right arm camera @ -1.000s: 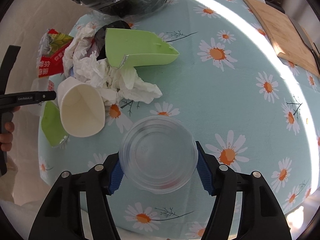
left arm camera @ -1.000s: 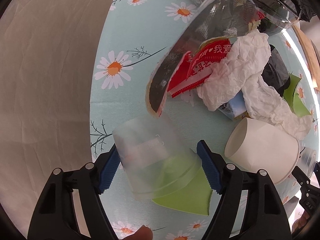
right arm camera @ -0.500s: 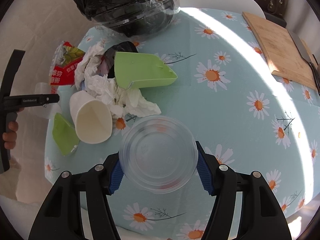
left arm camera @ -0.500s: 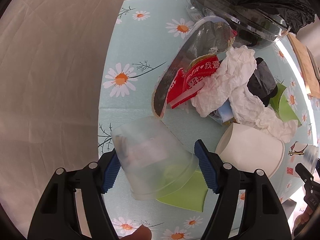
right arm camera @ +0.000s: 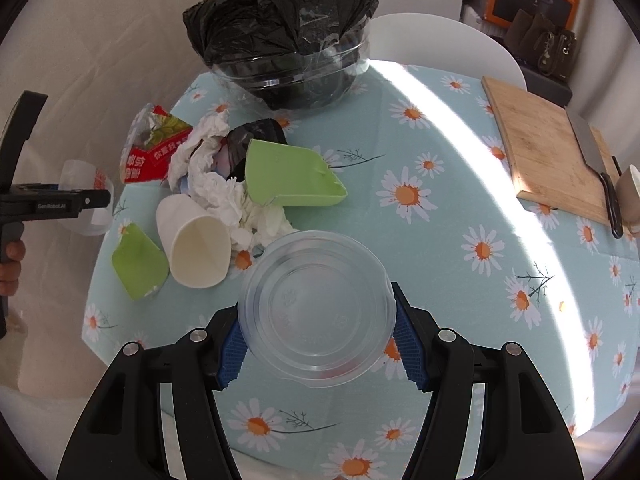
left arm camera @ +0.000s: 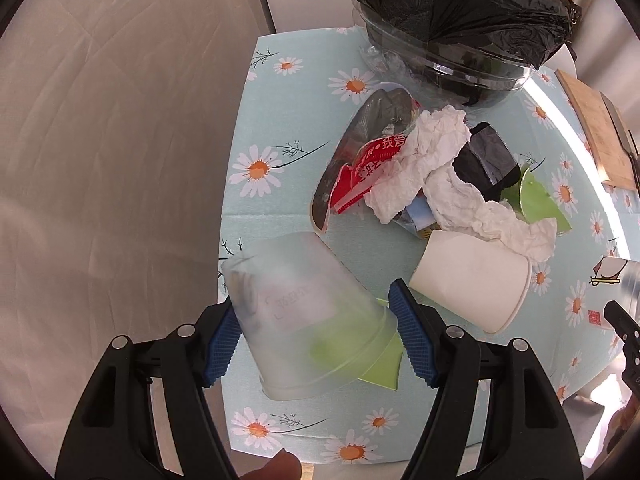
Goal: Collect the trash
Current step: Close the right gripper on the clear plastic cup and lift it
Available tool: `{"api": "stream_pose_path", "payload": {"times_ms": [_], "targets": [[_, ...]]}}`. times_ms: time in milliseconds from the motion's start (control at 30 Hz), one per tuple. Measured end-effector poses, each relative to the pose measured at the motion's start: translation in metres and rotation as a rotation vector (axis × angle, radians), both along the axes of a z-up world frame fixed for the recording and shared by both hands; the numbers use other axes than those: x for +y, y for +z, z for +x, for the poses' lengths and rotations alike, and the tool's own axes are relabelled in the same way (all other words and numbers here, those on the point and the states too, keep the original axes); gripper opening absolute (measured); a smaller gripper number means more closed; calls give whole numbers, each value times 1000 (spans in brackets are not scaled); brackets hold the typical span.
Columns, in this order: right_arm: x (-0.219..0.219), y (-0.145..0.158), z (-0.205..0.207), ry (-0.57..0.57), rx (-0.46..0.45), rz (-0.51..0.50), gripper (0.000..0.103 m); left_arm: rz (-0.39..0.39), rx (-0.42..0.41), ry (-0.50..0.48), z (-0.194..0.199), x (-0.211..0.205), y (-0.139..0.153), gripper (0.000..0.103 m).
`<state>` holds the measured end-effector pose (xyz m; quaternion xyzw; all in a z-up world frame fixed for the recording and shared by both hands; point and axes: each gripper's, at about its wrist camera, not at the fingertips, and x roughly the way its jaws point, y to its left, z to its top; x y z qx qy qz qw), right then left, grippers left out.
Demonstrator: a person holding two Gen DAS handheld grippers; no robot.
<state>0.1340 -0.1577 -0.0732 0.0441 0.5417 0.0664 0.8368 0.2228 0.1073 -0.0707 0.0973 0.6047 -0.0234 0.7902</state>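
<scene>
My left gripper (left arm camera: 314,336) is shut on a frosted plastic cup (left arm camera: 304,312), held above the table near its left edge. My right gripper (right arm camera: 318,344) is shut on a clear plastic cup (right arm camera: 316,312), its base facing the camera, above the table's front. A trash pile lies between them: a white paper cup (left arm camera: 472,284) (right arm camera: 196,248), crumpled tissue (left arm camera: 440,172) (right arm camera: 224,188), a red snack wrapper (left arm camera: 368,168) (right arm camera: 152,152) and green plastic pieces (right arm camera: 292,176). A clear bin lined with a black bag (right arm camera: 288,52) (left arm camera: 452,28) stands at the table's far side.
A wooden cutting board (right arm camera: 548,152) with a knife (right arm camera: 596,164) lies at the right edge of the daisy tablecloth (right arm camera: 440,240). A white curtain (left arm camera: 112,140) hangs left of the table. A white chair (right arm camera: 440,36) stands behind it.
Both grippers have risen and pulled back with their cups, so more of the table and the black-bagged bin shows. The trash pile has not moved.
</scene>
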Motion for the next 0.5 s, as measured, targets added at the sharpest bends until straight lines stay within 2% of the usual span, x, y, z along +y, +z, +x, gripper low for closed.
{"api": "stream_pose_path", "payload": {"times_ms": [500], "targets": [[-25,24,-35,110,-130,-31,59,-4,-116,78,-58,-21,35,70]]}}
